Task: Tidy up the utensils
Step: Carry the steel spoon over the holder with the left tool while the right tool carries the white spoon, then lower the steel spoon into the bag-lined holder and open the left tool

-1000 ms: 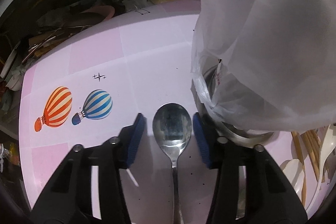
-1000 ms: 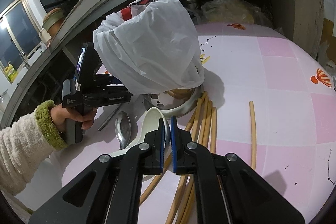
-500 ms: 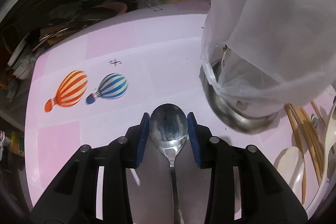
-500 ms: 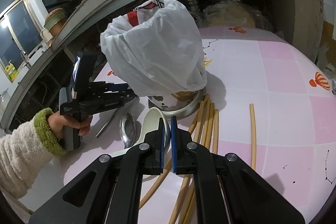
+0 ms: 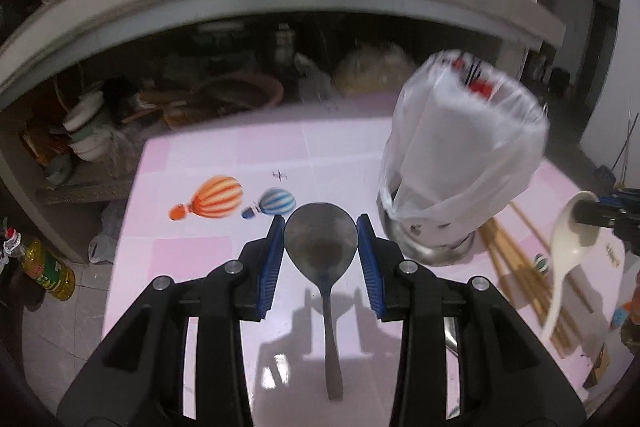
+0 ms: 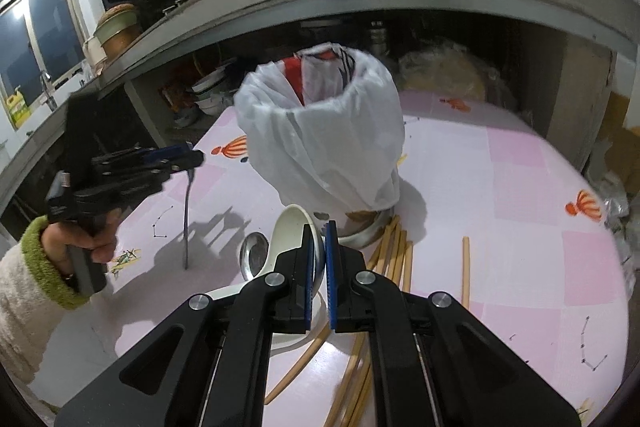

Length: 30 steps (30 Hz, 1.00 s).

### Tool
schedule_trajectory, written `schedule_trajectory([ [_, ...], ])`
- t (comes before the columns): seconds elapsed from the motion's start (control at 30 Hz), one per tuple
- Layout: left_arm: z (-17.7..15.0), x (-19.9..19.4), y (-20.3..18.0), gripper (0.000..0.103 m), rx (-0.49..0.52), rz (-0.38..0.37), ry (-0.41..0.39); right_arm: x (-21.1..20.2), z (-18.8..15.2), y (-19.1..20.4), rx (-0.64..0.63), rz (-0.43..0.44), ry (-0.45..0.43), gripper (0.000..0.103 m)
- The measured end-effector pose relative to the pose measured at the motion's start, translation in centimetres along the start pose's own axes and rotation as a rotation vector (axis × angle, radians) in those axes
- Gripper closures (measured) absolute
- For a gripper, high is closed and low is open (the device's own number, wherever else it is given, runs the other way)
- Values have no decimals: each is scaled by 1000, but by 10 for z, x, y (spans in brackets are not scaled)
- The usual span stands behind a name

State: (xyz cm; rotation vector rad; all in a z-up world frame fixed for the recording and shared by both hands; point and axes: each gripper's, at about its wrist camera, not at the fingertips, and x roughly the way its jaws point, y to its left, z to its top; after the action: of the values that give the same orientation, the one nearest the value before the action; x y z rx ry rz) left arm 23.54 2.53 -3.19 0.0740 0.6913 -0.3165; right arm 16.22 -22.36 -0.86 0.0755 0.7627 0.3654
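Note:
My left gripper (image 5: pixel 320 247) is shut on the bowl of a metal spoon (image 5: pixel 320 227). The spoon hangs off the table with its handle (image 6: pixel 187 215) pointing down. In the right wrist view the left gripper (image 6: pixel 188 157) hovers left of the container. My right gripper (image 6: pixel 319 239) is shut on the rim of a white ceramic spoon (image 6: pixel 292 227), held in the air to the right (image 5: pixel 568 239). Between the two stands a metal container lined with a white plastic bag (image 6: pixel 320 131), its mouth open upward. A second metal spoon (image 6: pixel 254 255) lies on the pink table (image 6: pixel 500 167).
A bundle of wooden chopsticks (image 6: pixel 396 251) lies by the container's base, and one chopstick (image 6: pixel 465 267) lies apart to the right. A cluttered shelf (image 5: pixel 224 99) runs behind the table. A hand in a green-cuffed sleeve (image 6: pixel 60 251) holds the left gripper. A yellow bottle (image 5: pixel 48 267) stands on the floor.
The left gripper closed on the metal spoon's bowl and lifted it well off the table. The right gripper rose a little with the white spoon still in it.

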Motion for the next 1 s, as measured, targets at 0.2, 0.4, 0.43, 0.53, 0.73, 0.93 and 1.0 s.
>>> schedule_trajectory([
  [0.2,11,-42,0,68,-9,2,-88,-20,12,11,-45,-16,-35,97],
  [0.4,33,-72,-5,68,-10,-15,-146,-36,28,13,-56,-19,-56,97],
  [0.43,37,-76,-7,68,-8,-19,-151,-41,33,13,-58,-17,-64,97],
  [0.53,57,-92,-16,68,2,-47,-173,-59,51,12,-71,-15,-99,97],
  [0.73,112,-128,-39,68,44,-101,-269,-101,103,15,-126,-36,-197,97],
  [0.93,162,-137,-66,68,72,-149,-322,-122,154,11,-186,-132,-274,97],
  [1.0,175,-130,-77,68,81,-176,-323,-119,166,9,-214,-183,-284,97],
])
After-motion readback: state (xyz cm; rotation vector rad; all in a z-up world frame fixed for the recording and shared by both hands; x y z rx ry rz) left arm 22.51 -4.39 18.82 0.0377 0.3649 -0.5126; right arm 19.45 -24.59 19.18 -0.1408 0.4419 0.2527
